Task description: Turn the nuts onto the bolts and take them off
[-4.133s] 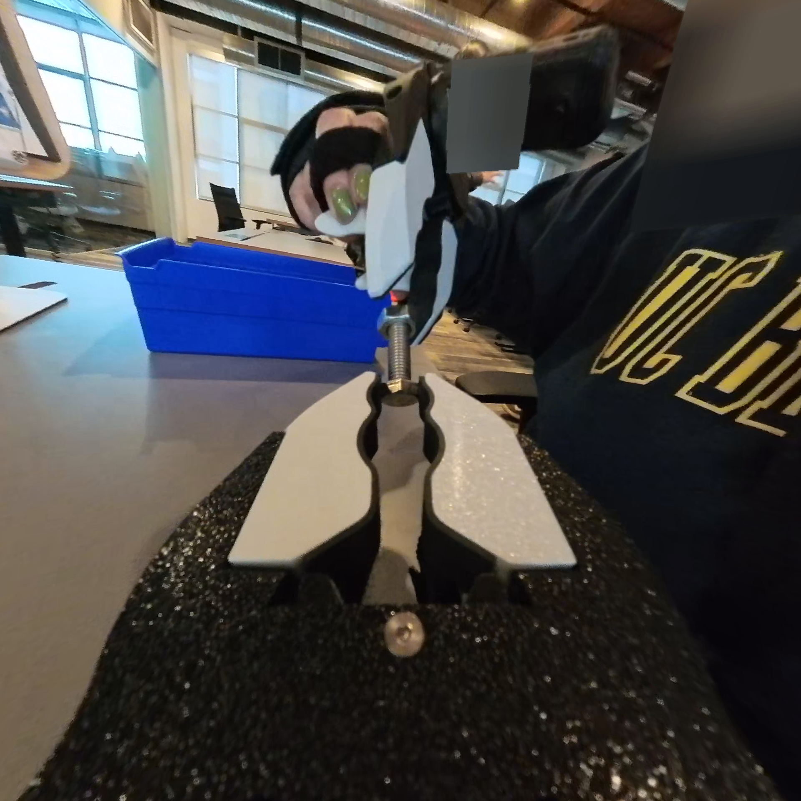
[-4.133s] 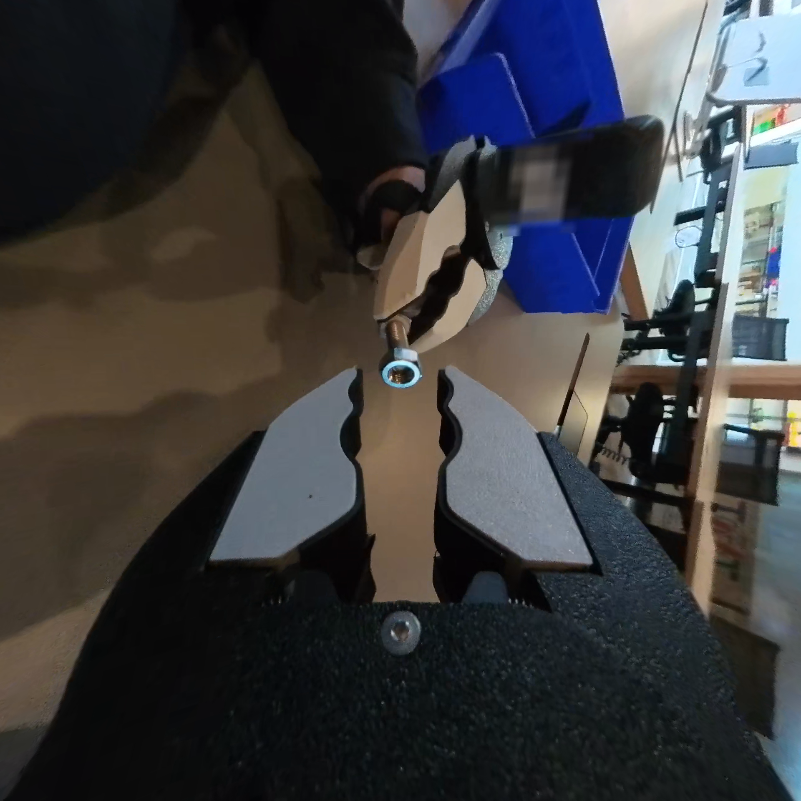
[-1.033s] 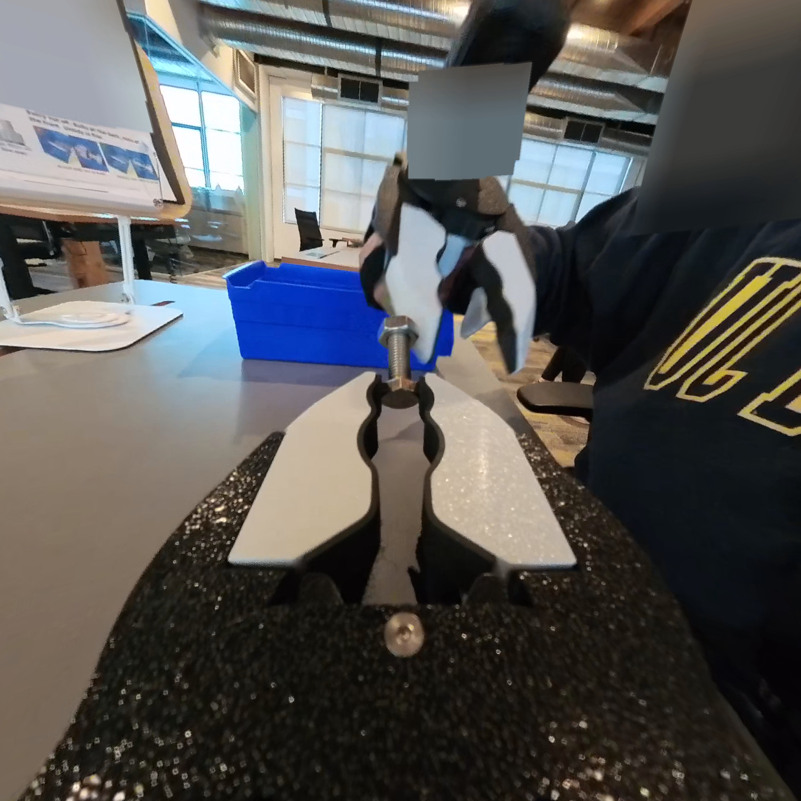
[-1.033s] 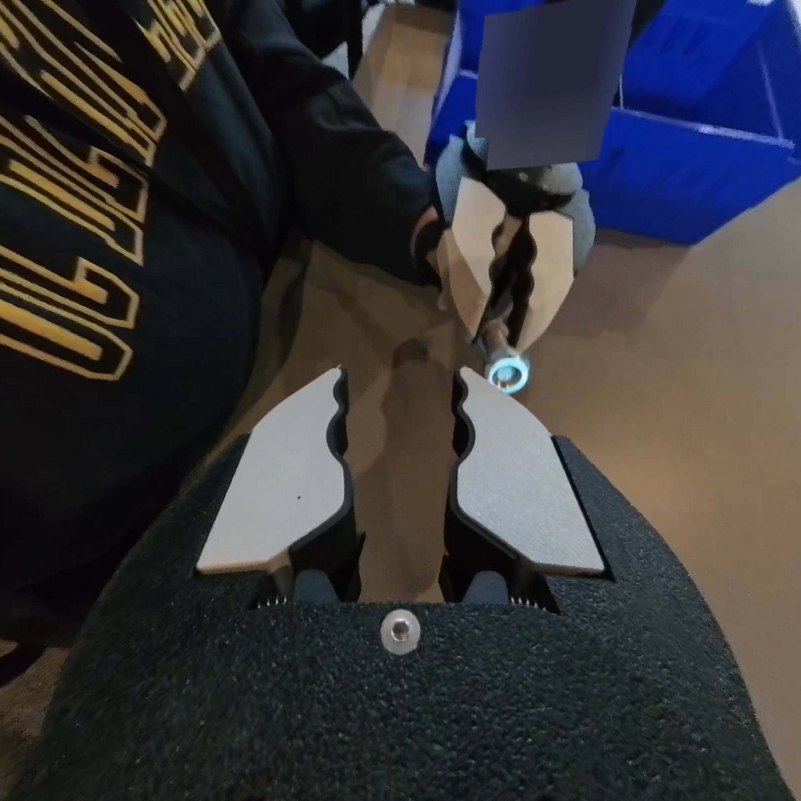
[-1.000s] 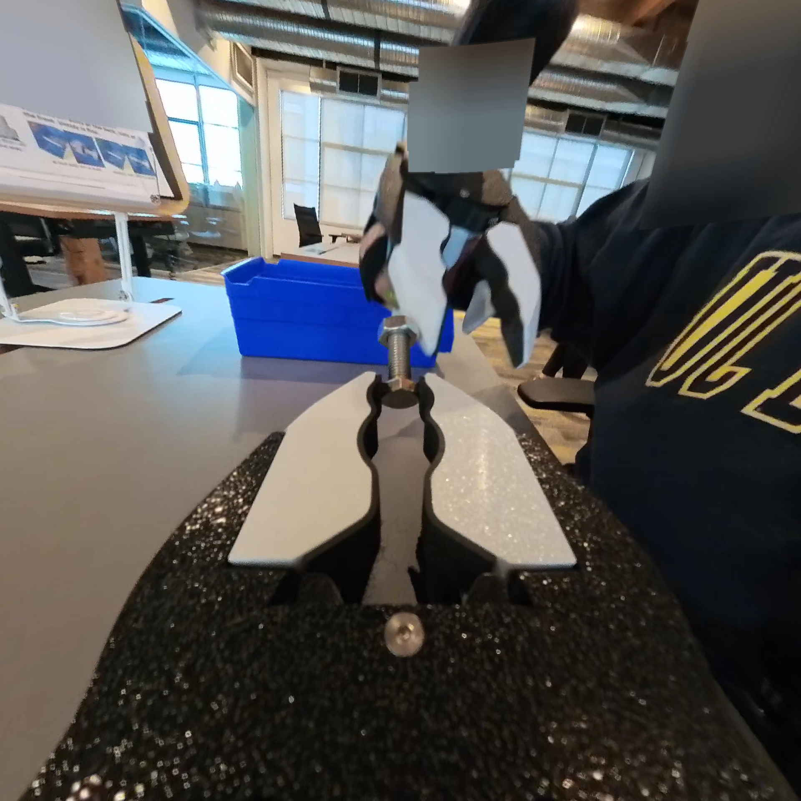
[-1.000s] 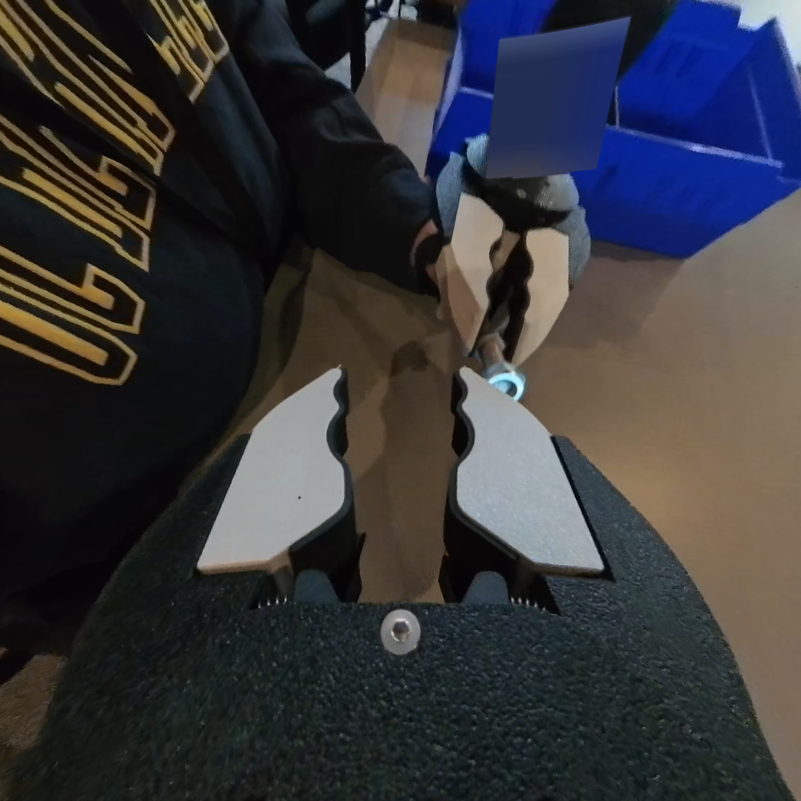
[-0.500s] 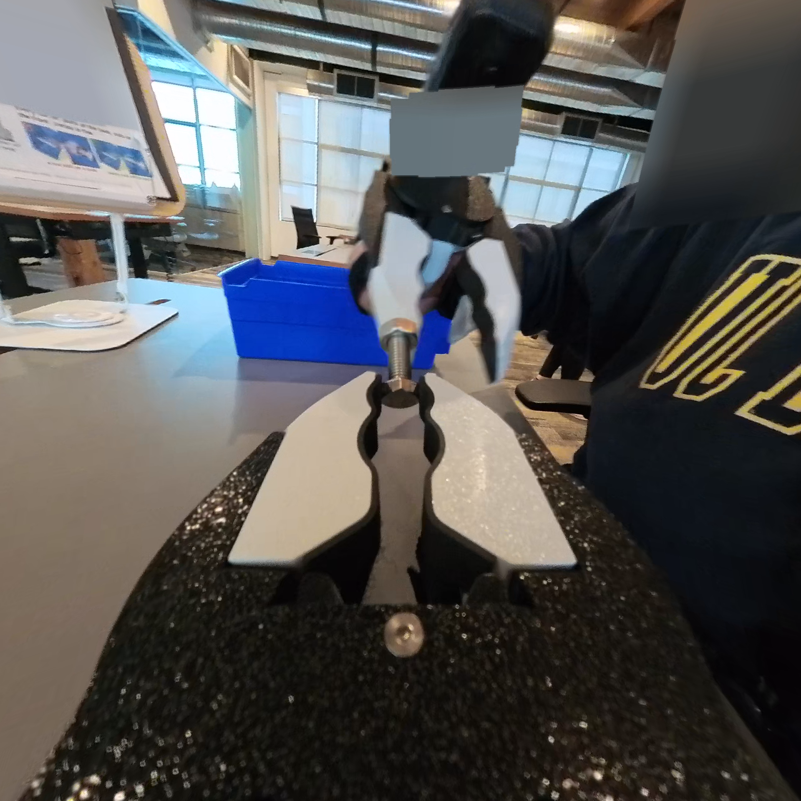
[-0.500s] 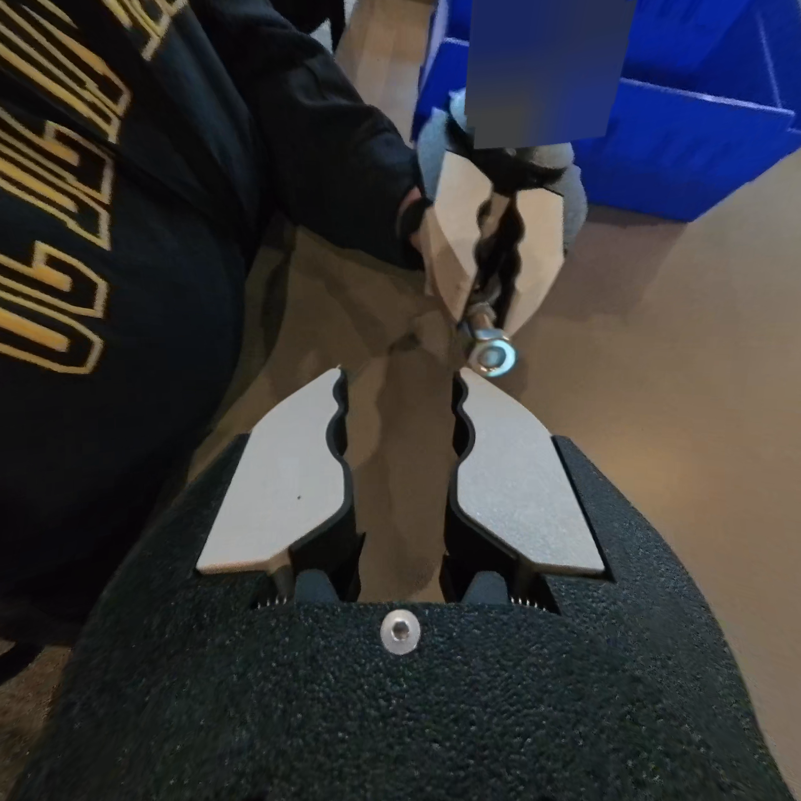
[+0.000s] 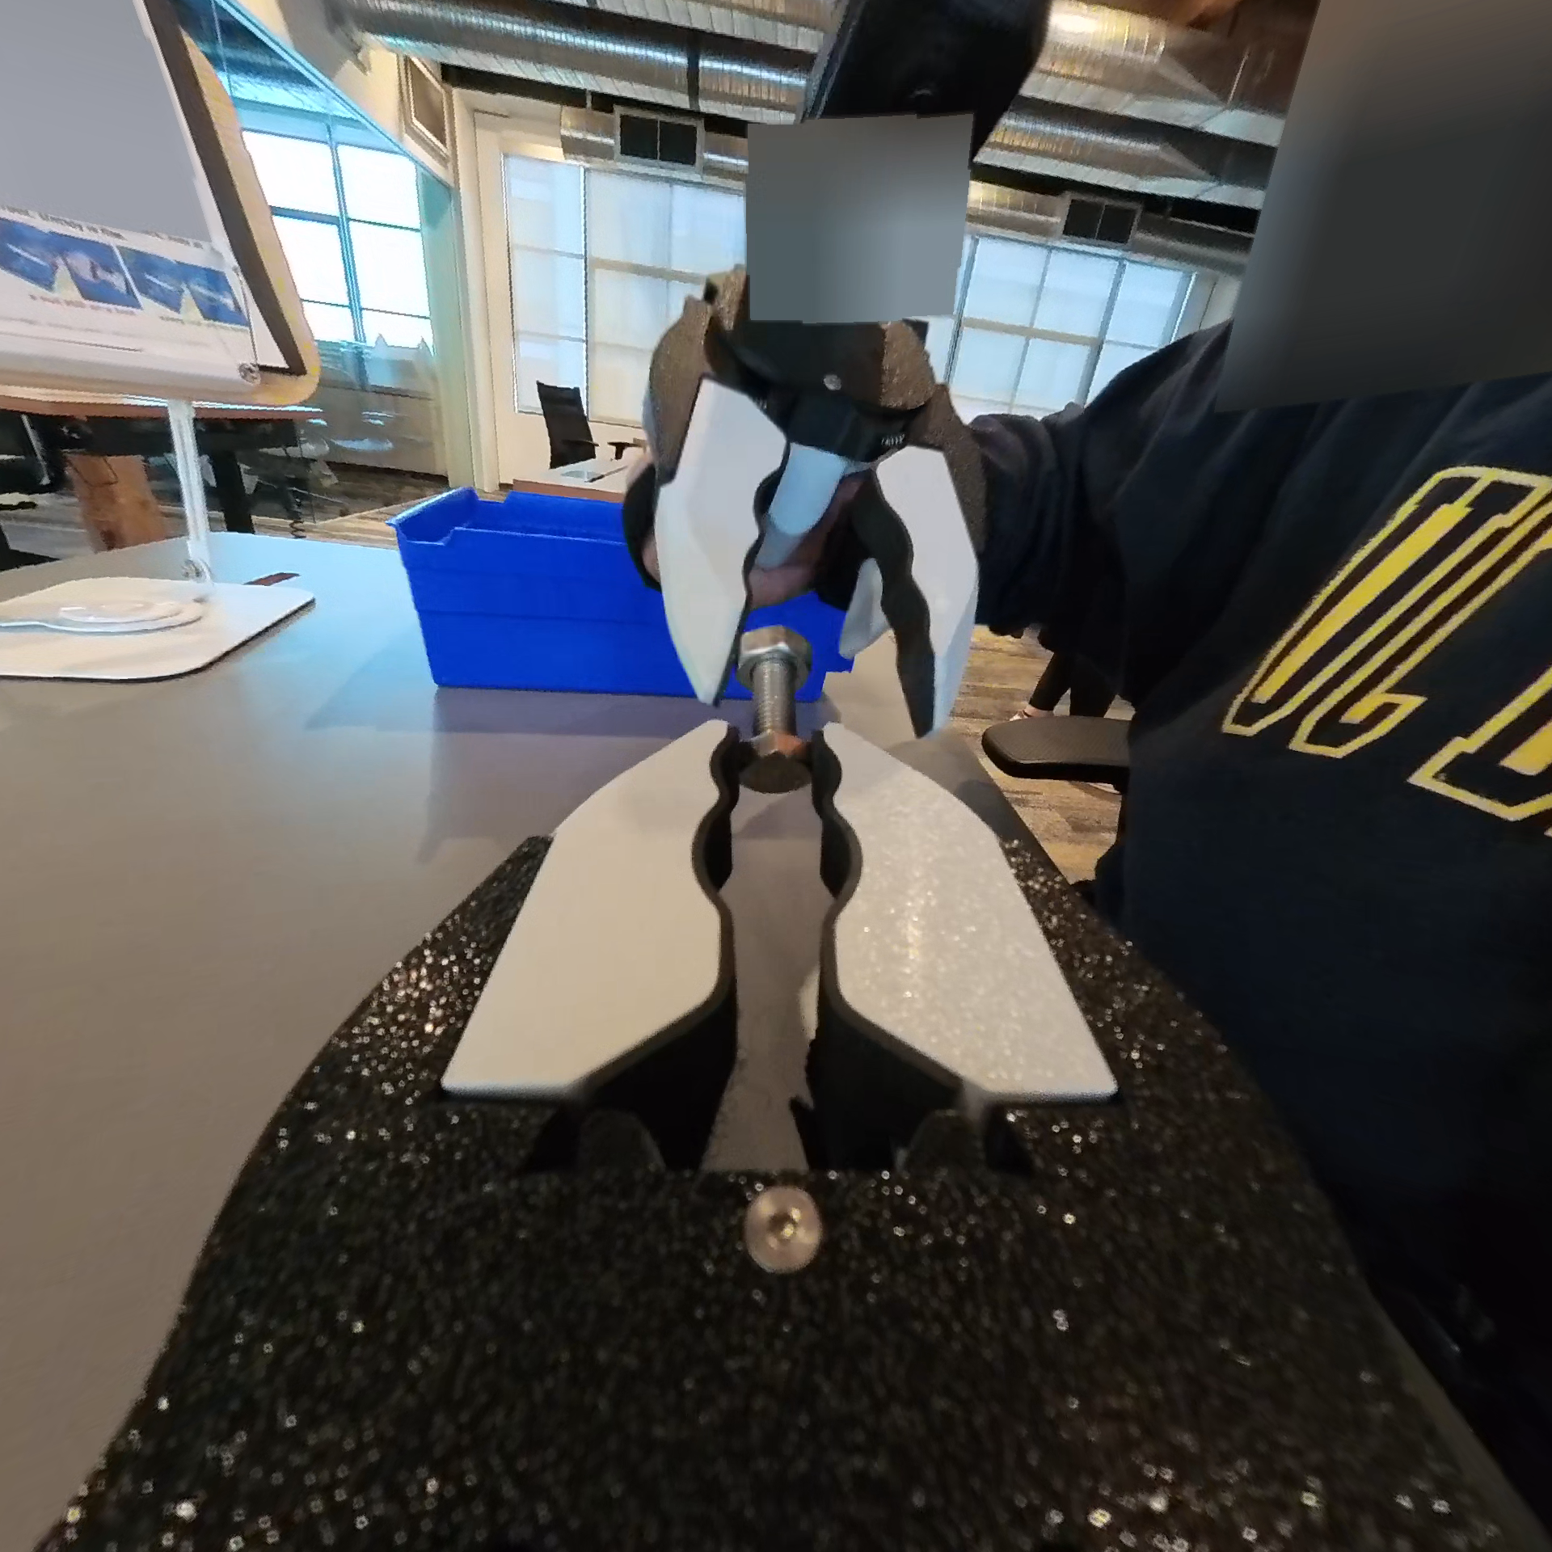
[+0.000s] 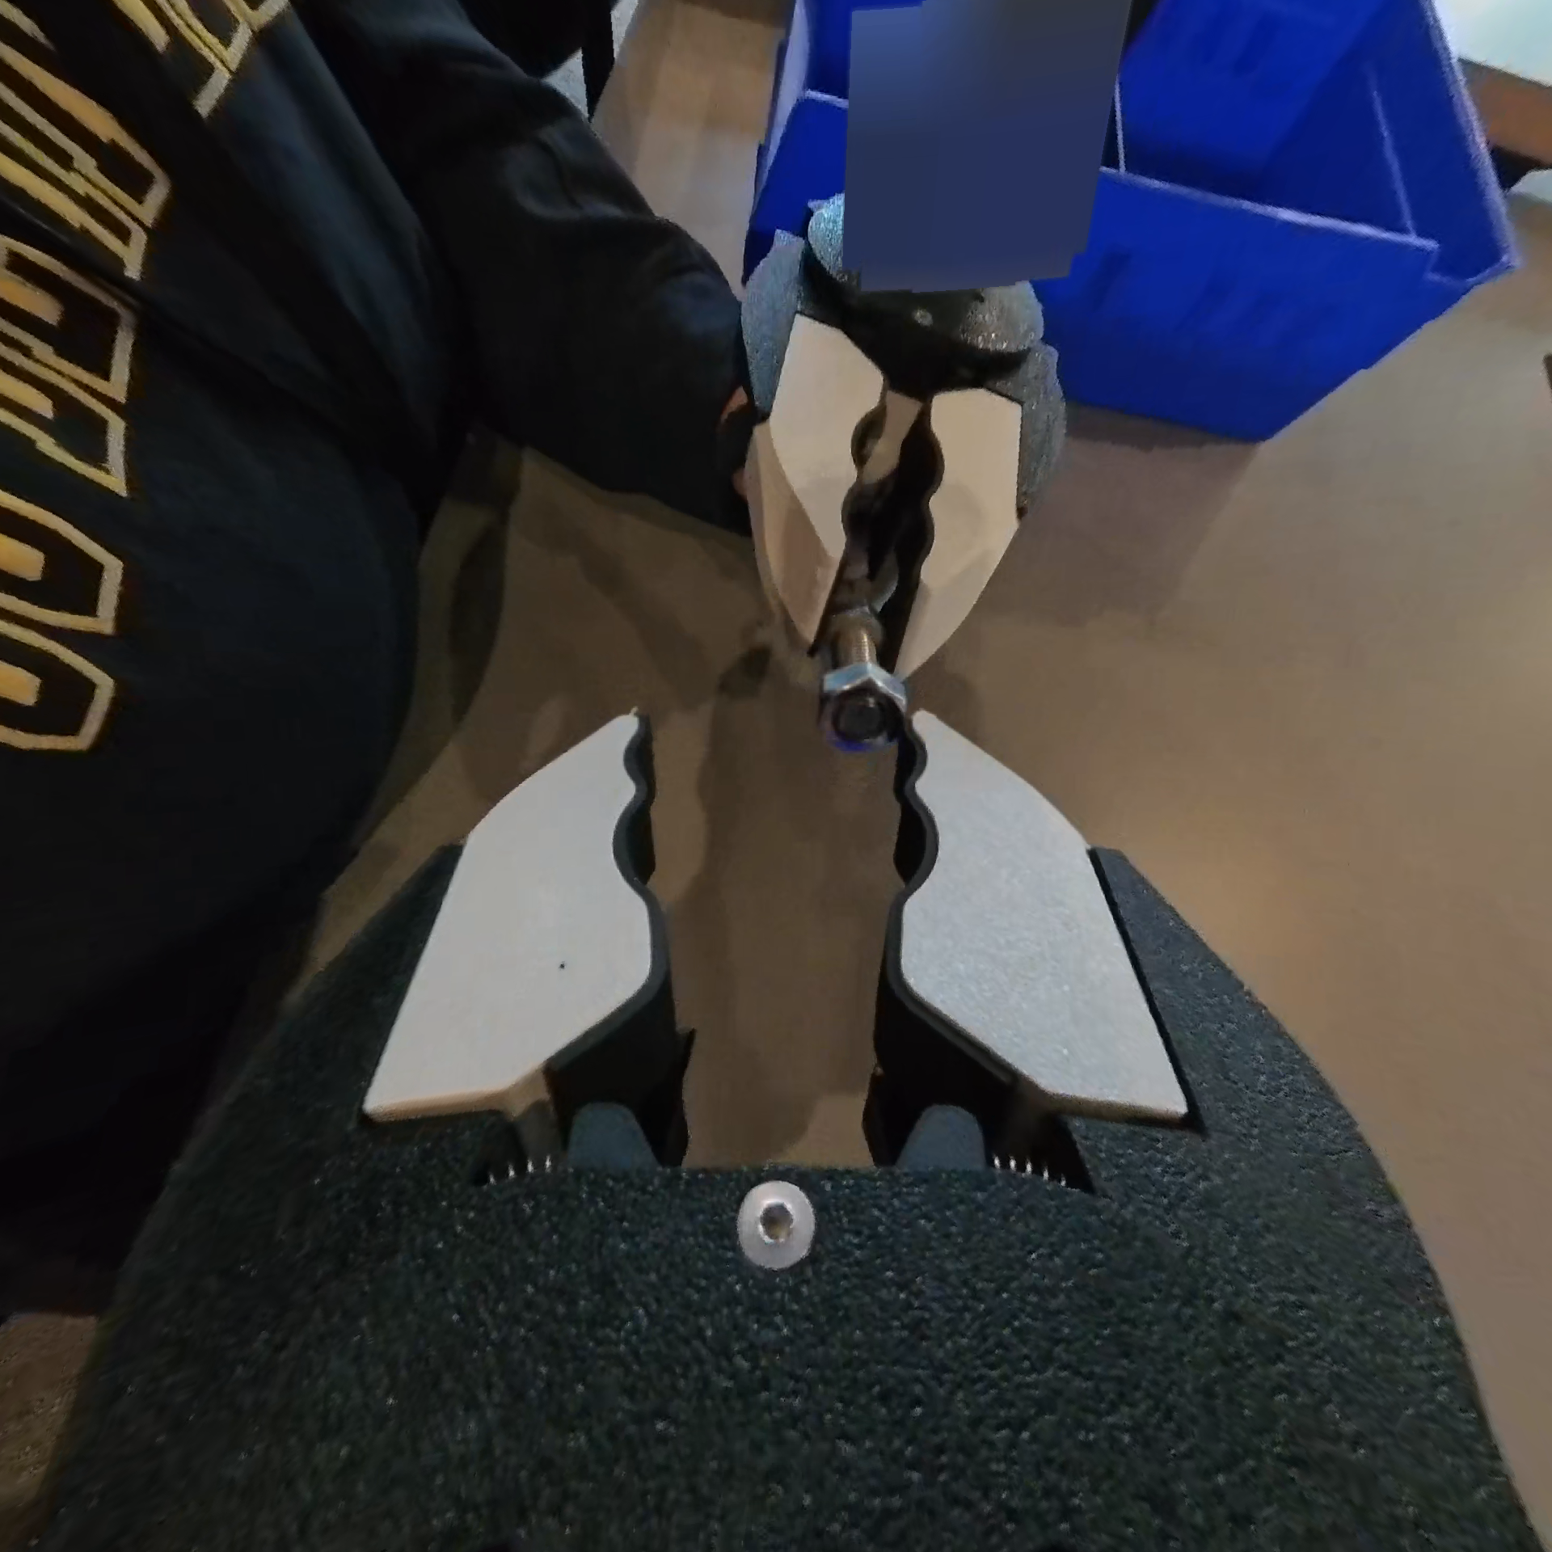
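Note:
My left gripper is shut on the hex head of a steel bolt and holds it upright, threads up. A steel nut sits on the top end of the bolt. My right gripper hangs over it from above, open, with one finger beside the nut and the other well off to the right. In the right wrist view the right gripper is open and empty. There the nut lies just off its right fingertip, on the bolt held by the left gripper.
A blue plastic bin stands on the grey table behind the grippers and also shows in the right wrist view. A white sign stand base is at the far left. The person's dark sweatshirt fills the right side. Left and right tips are no more than a few centimetres apart.
The right gripper has swung and come closer over the bolt, staying open. In its own view the nut has shifted toward its right fingertip. The left gripper keeps holding the bolt.

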### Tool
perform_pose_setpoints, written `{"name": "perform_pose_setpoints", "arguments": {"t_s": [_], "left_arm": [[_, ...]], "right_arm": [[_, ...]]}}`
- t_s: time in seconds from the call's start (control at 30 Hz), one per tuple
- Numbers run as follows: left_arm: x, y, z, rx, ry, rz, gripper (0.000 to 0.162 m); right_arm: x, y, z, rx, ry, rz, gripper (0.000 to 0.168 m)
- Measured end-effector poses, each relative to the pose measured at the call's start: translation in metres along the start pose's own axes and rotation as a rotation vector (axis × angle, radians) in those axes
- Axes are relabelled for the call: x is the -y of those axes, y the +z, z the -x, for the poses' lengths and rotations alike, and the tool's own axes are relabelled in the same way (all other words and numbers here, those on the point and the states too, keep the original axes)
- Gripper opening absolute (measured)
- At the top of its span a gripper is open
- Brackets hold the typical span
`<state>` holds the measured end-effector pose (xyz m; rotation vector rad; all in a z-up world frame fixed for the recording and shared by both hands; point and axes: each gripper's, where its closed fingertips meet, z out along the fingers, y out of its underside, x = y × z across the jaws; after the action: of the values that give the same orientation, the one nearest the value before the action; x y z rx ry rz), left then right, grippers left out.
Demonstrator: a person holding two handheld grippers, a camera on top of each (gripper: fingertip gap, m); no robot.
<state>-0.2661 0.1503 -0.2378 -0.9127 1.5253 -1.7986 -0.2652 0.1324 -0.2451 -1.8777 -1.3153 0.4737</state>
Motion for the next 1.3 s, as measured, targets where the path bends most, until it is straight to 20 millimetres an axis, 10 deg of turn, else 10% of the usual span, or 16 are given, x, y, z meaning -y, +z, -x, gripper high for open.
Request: {"name": "perform_pose_setpoints", "arguments": {"t_s": [1.3], "left_arm": [[-0.006,0.001,0.003,0.002,-0.034,0.016,0.016]], "right_arm": [[0.01,0.0,0.018,0.073,-0.084,-0.046,0.048]]}}
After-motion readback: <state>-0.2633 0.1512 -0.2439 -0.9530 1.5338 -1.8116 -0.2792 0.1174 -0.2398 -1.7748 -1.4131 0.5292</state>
